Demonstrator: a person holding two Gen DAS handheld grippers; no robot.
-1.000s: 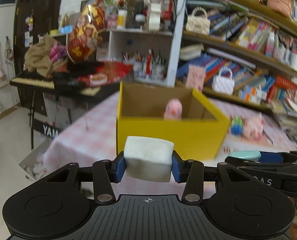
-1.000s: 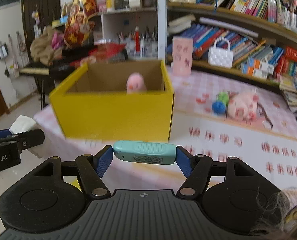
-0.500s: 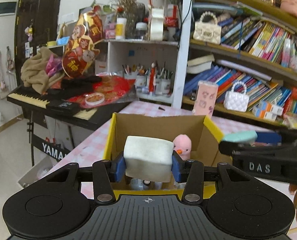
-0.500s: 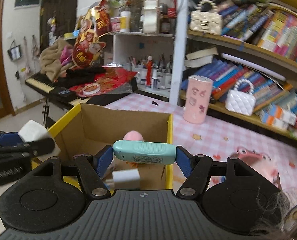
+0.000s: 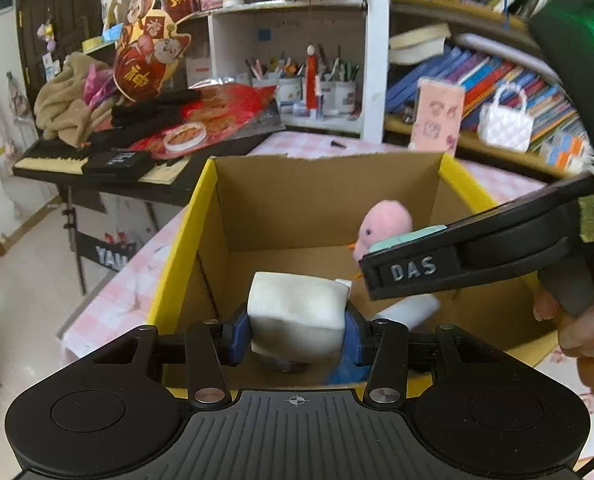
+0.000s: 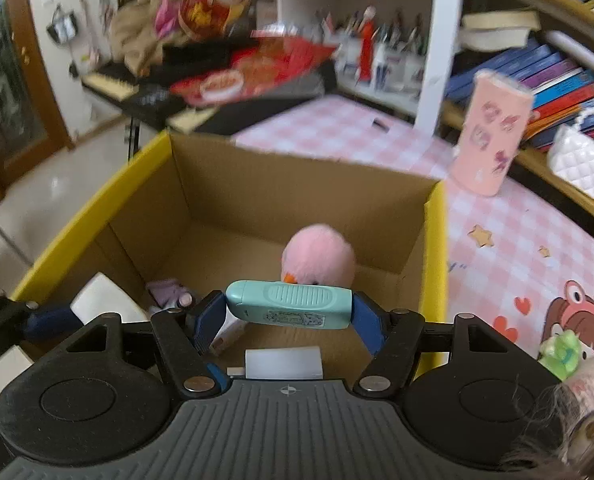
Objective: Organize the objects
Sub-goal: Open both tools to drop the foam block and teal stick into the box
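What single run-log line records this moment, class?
left tongs: shut on white block | right tongs: shut on teal case | both over yellow box | pink plush inside

— Where is the box [image 6: 433, 240] placed?
— It is set on the desk [image 6: 497, 216], with the keyboard [image 5: 97, 160] behind it to the left and the shelves [image 5: 477, 92] behind it to the right.
— What is found inside?
— A plush toy [image 6: 317, 256] is seated toward the back right; a charger [image 6: 283, 362] is laid on the floor near the front.
— And above the box?
— A foam block [image 5: 297, 312] is held at the left, a slim case [image 6: 289, 310] at the right.
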